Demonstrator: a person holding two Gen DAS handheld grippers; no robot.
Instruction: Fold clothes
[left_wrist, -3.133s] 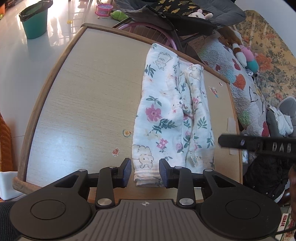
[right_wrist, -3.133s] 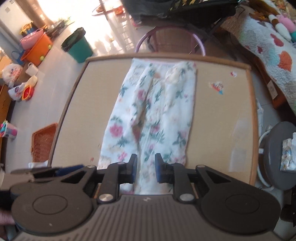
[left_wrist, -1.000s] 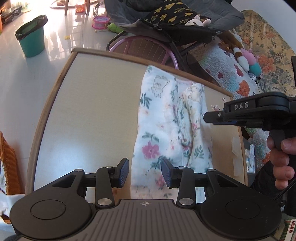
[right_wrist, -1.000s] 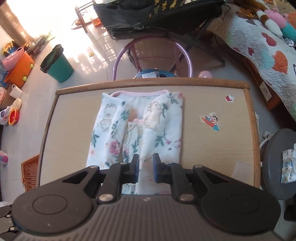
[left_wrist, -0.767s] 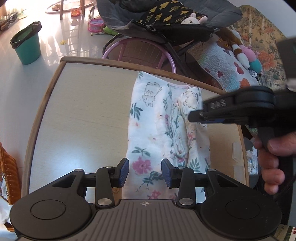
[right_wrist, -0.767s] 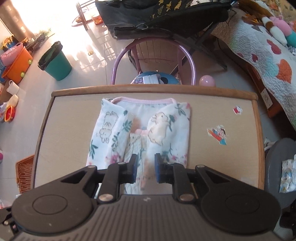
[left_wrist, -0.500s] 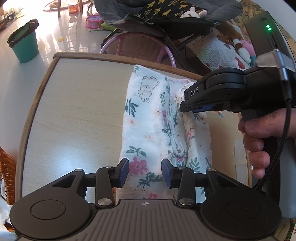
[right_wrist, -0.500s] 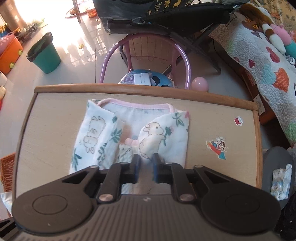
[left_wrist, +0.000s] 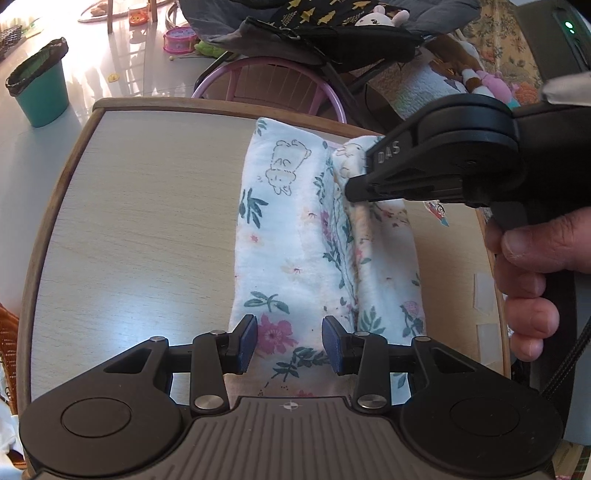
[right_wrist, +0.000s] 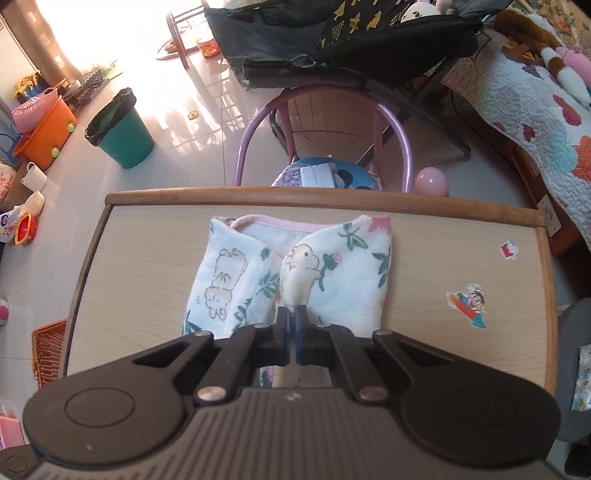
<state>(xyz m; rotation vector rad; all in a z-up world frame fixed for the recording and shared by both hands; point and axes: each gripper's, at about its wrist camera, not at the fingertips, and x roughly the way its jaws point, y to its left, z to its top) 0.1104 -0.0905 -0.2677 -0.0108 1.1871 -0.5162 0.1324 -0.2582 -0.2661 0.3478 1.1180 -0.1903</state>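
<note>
- Garment (left_wrist: 295, 236) of white cloth with flowers and bear drawings lies lengthwise on the table (left_wrist: 140, 206), both long sides folded in toward the middle, pink-edged end at the far edge.
- Right tongs (right_wrist: 291, 332) point steeply down at the inner edge of the right fold; the jaws have just been closing and now stand pressed together, pinching that cloth edge.
- In the left wrist view, the right tongs (left_wrist: 356, 192) touch the cloth near its far end, a hand (left_wrist: 532, 273) on the grip.
- Left tongs (left_wrist: 289, 341) hang over the near end, jaws partly apart, holding nothing.
- Beyond the table: a pink-framed chair (right_wrist: 325, 136), a green bin (right_wrist: 120, 129), a quilt (right_wrist: 535, 96).
</note>
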